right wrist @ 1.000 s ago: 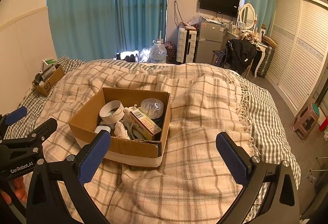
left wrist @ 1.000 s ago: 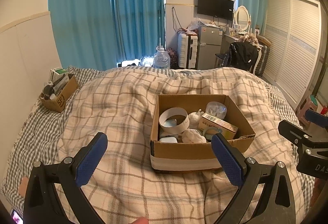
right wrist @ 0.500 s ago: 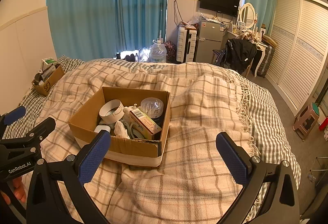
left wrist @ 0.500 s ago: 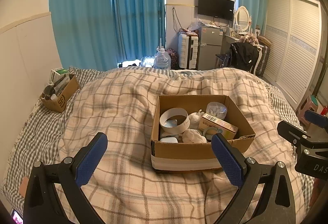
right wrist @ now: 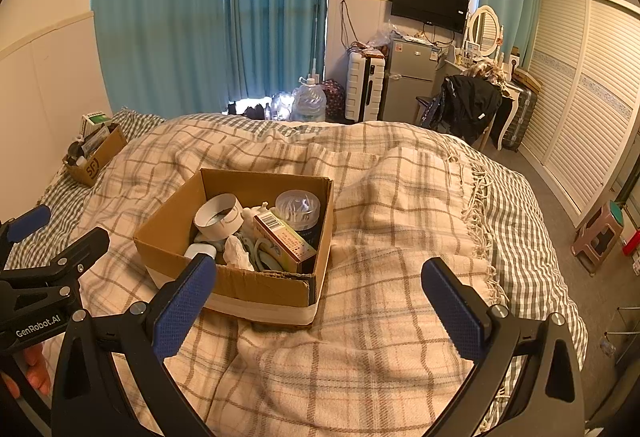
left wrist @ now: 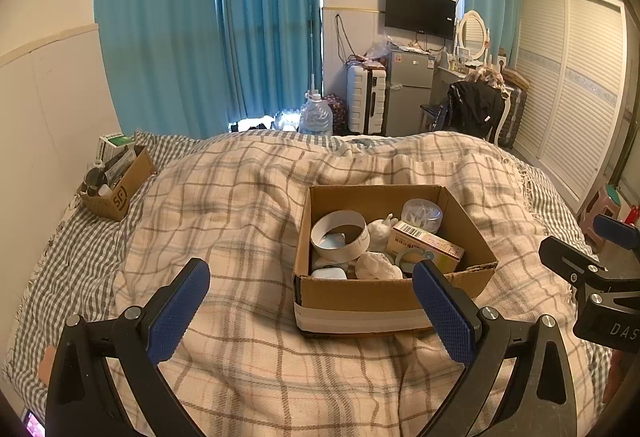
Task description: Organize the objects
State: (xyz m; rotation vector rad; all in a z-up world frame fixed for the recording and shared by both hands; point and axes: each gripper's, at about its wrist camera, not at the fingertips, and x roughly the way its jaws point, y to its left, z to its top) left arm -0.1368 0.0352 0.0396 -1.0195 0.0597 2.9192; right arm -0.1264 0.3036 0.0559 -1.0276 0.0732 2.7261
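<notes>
An open cardboard box (left wrist: 360, 299) sits on the plaid blanket in front of both grippers; it also shows in the right wrist view (right wrist: 256, 287). Inside lie a white tape ring (left wrist: 339, 237), a printed carton (left wrist: 426, 246), a clear round tub (left wrist: 421, 214), crumpled white tissue (left wrist: 376, 266) and other small items. My left gripper (left wrist: 312, 311) is open and empty, just short of the box's near wall. My right gripper (right wrist: 320, 307) is open and empty, near the box's front right corner.
A second, smaller cardboard box (left wrist: 116, 183) with bottles stands at the bed's far left by the wall. The plaid blanket (right wrist: 400, 237) covers the bed. A stool (right wrist: 600, 233) and wardrobe stand to the right, a fridge and suitcase beyond the bed.
Both views have hardly shifted; the grippers stay open and hover in front of the box. Nothing in the box has moved.
</notes>
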